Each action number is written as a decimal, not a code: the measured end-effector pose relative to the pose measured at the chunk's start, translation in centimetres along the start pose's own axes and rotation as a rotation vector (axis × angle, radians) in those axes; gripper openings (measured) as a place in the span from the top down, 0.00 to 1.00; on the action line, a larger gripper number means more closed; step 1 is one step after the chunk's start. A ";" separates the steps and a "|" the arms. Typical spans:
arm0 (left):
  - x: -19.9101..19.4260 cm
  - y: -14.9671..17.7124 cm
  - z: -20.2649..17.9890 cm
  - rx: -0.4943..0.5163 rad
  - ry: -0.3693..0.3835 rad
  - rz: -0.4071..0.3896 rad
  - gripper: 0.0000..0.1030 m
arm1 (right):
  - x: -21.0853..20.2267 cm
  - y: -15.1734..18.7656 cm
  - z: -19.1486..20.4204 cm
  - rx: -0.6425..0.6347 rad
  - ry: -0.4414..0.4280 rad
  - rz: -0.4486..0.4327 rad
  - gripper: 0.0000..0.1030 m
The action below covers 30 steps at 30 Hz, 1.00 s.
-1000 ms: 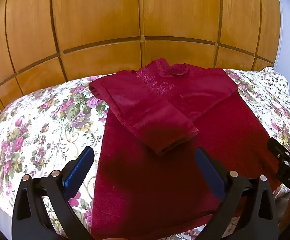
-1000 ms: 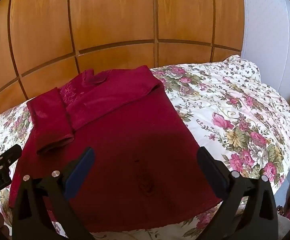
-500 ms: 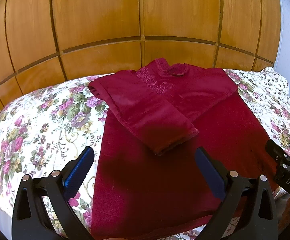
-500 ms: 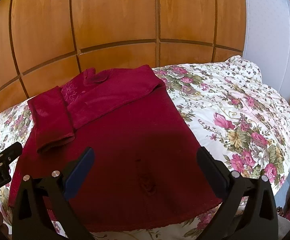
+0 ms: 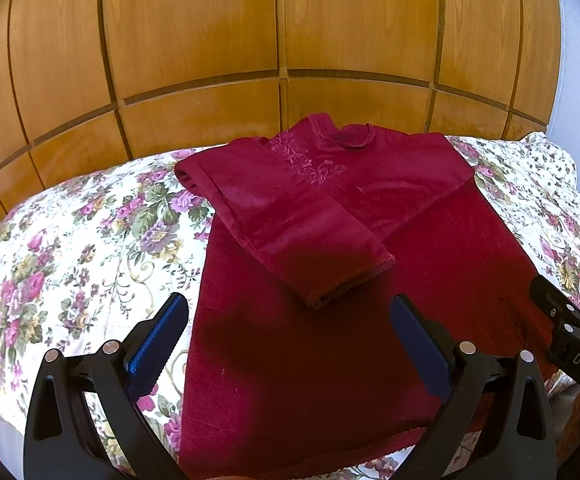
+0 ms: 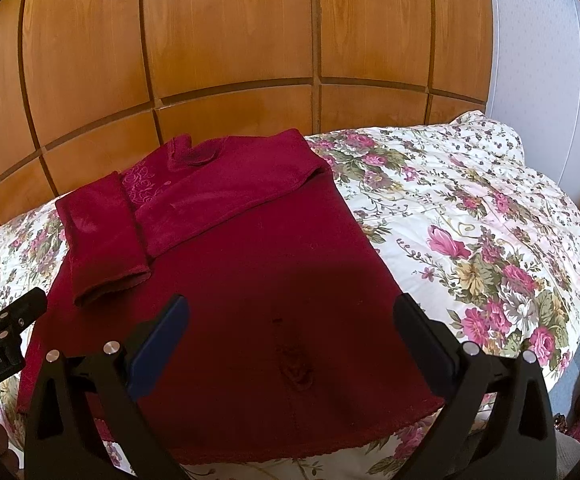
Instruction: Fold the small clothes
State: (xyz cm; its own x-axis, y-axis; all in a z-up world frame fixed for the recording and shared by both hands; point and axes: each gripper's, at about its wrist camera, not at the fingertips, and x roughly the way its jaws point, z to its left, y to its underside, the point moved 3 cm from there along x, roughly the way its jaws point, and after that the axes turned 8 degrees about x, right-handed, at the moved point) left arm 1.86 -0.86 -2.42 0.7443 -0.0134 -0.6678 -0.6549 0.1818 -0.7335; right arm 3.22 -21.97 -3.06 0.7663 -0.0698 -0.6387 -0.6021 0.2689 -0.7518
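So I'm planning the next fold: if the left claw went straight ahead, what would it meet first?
Probably the folded sleeve's cuff lying on the red garment; the left claw is open above it, though depth is unclear.

Both grippers same build: left gripper and right gripper have black plastic A-frame fingers, ribbed blue pads, silver pivot screws. White lettering: "DAS" on the right one, "GenRobot.AI" on the left.
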 end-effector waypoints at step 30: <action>0.1 0.1 -0.1 -0.007 0.009 0.015 0.03 | 0.1 0.1 -0.1 0.006 -0.005 0.007 0.02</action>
State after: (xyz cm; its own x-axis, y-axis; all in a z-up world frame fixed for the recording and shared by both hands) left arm 1.89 -0.98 -2.59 0.7330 -0.0192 -0.6800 -0.6670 0.1757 -0.7240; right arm 3.24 -22.10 -3.19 0.7631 -0.0627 -0.6433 -0.6064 0.2749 -0.7461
